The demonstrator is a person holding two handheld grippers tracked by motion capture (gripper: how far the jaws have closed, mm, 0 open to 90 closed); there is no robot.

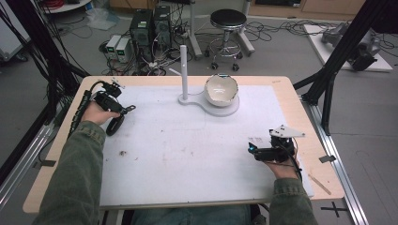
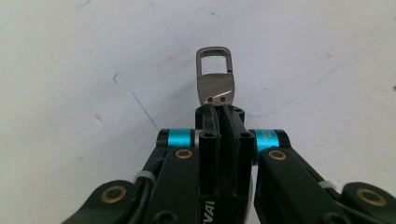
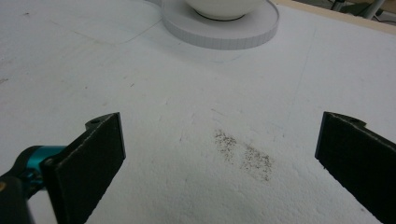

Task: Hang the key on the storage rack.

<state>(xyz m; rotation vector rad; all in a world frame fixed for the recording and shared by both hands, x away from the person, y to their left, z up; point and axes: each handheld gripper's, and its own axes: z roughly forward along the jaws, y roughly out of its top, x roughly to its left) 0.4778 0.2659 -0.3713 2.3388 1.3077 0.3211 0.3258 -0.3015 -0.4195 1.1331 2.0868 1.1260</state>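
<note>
My left gripper (image 2: 219, 113) is shut on a grey metal snap clip (image 2: 215, 77), pinching its flat lower end so the hook loop sticks out beyond the pads. From above, the left gripper (image 1: 121, 108) sits near the table's left edge, lifted a little off the white mat (image 1: 187, 154), and a black loop (image 1: 114, 126) hangs below it. At the mat's right side my right gripper (image 1: 252, 149) lies low and open. Its view confirms that the right gripper (image 3: 219, 140) has nothing between its pads, just speckled mat.
A white bowl (image 1: 220, 89) sits on a round white base (image 1: 225, 110) at the back centre, with an upright white post (image 1: 183, 70) beside it. The bowl (image 3: 224, 5) and base (image 3: 219, 32) lie ahead of the right gripper. A small dark speck (image 1: 123, 153) marks the mat.
</note>
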